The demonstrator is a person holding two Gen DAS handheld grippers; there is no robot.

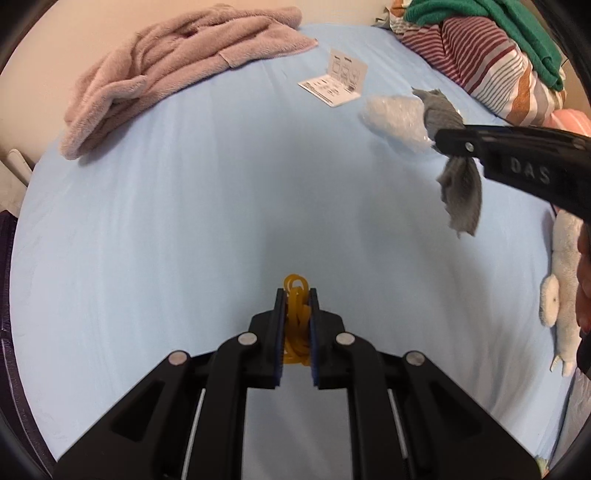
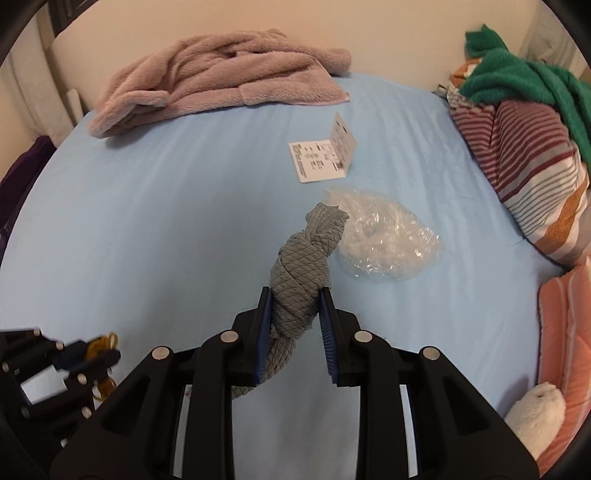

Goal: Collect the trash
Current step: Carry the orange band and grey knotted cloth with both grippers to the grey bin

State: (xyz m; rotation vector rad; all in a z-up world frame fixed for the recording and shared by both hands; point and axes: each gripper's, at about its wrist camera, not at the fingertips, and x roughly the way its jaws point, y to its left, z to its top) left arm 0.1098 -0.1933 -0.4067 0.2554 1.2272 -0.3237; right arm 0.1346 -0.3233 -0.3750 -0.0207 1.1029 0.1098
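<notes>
Left wrist view: left gripper (image 1: pixel 297 295) sits at 6 o'clock, jaws drawn close and clamped on a tangle of yellow rubber bands (image 1: pixel 295 321); the bands bulge out past the fingertips and hang clear above the light blue bedsheet (image 1: pixel 184 221). At 3 o'clock the right gripper (image 1: pixel 448 146) enters from the frame edge, pinching a twisted grey cloth scrap (image 1: pixel 461 199) whose ends stick out above and below the fingers. Just behind it, at 2 o'clock, lies a crumpled clear plastic wrap (image 1: pixel 395 118) on the sheet. At 1 o'clock, a folded white printed card (image 1: pixel 334 83), one flap raised. At 11 o'clock, a pinkish fleece garment (image 1: pixel 177 70) heaped at the bed's far edge. Striped bedding (image 1: pixel 491 70) with a green knit (image 1: pixel 517 29) on top fills the upper right corner. A white plush toy (image 1: pixel 561 295) lies at 4 o'clock.

Right wrist view: right gripper (image 2: pixel 295 295) at 6 o'clock, blue pads pressing both sides of the grey cloth scrap (image 2: pixel 299 273), which is rolled and knotted. Plastic wrap (image 2: pixel 384 240) rests at 2 o'clock of the fingertips, near but apart from the cloth. Card (image 2: pixel 325 158) at 12 o'clock. Left gripper (image 2: pixel 98 347) appears blurred at 8 o'clock with the rubber bands (image 2: pixel 107 339) in its grip.
</notes>
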